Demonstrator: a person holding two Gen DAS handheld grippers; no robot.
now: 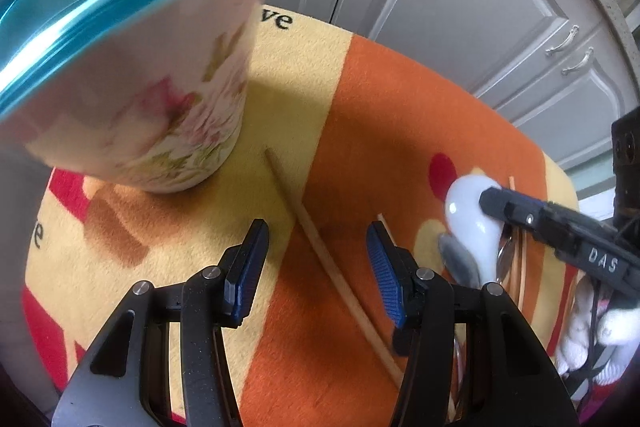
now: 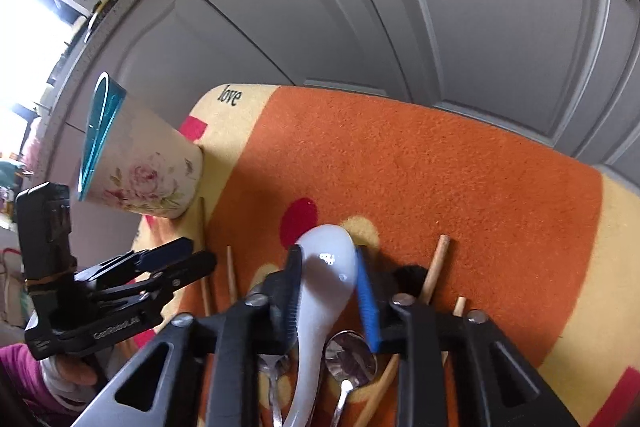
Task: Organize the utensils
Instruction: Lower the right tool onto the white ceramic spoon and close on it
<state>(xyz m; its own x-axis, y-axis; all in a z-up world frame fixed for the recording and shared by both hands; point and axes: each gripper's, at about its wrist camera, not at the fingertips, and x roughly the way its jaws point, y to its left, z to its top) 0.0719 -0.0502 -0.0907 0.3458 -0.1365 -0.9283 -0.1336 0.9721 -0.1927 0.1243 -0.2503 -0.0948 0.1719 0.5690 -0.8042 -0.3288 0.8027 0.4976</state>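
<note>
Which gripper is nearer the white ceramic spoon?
Right. The right gripper has its jaws closed around the white ceramic spoon; the left gripper stands open off to the side, over a chopstick.

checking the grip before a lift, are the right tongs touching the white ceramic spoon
Touching. In the right wrist view the right tongs have both pads against the bowl of the white ceramic spoon, with no gap showing on either side.

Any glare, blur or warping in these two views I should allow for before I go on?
Left wrist view: the floral cup sits close to the lens, soft and smeared, and casts a shadow on the mat. Right wrist view: blown-out window light at the left edge, small highlights on the white spoon, cabinet doors bowed by the fisheye.
</note>
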